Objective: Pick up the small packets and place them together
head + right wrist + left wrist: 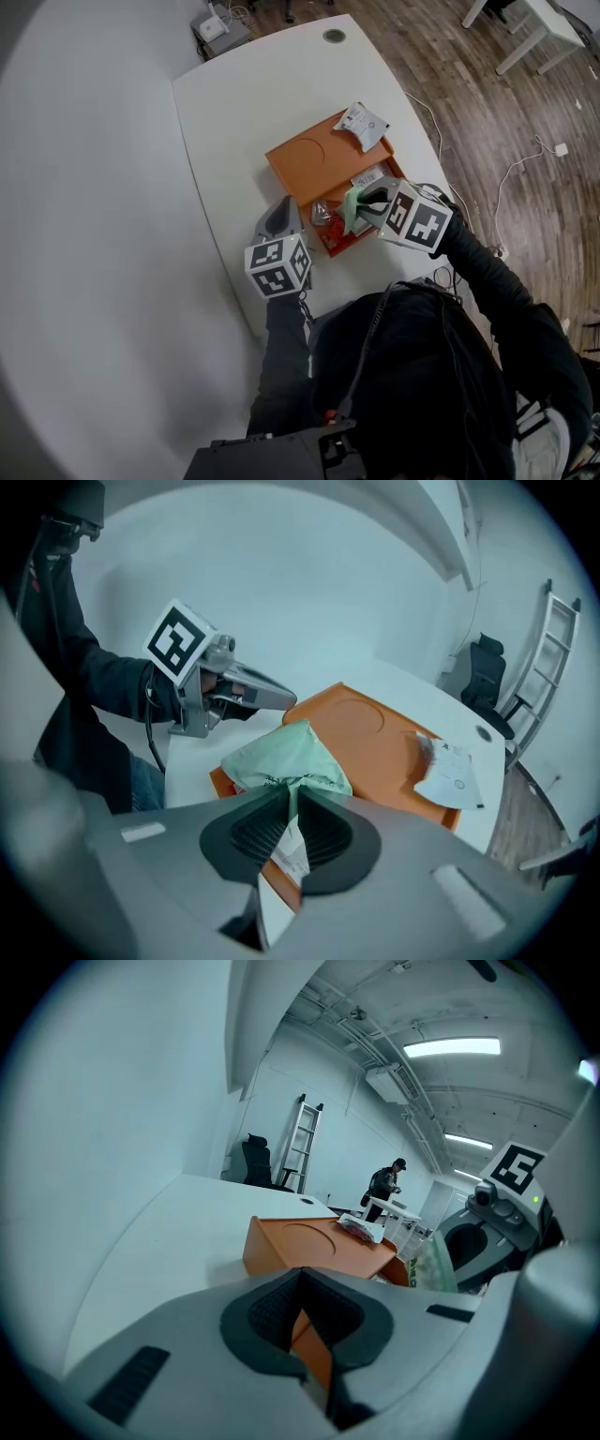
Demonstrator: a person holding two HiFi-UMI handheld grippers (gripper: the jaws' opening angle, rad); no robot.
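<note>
One white table with rounded corners fills the scene, a round cable grommet near its far end. It stands by a plain white wall on a wood-plank floor, where a second white table shows at the far right. The left gripper view shows more of the room: a ladder leaning on the wall, a dark office chair beside it, a person far off, and strip lights on the ceiling.

An orange box sits mid-table. Its lid, stamped with a round recess, covers the far part. A white packet lies on the lid's far corner. More packets lie in the uncovered near part.

The left gripper sits low on the table, touching or just beside the box's left edge. Its jaws are drawn nearly together, with only a sliver of the orange box showing in the slit. Whether they pinch the box wall I cannot tell.

The right gripper points steeply down over the open part of the box. Its jaws are closed to a narrow gap on a pale green packet, pinched by its crumpled edge and held clear above the box.
</note>
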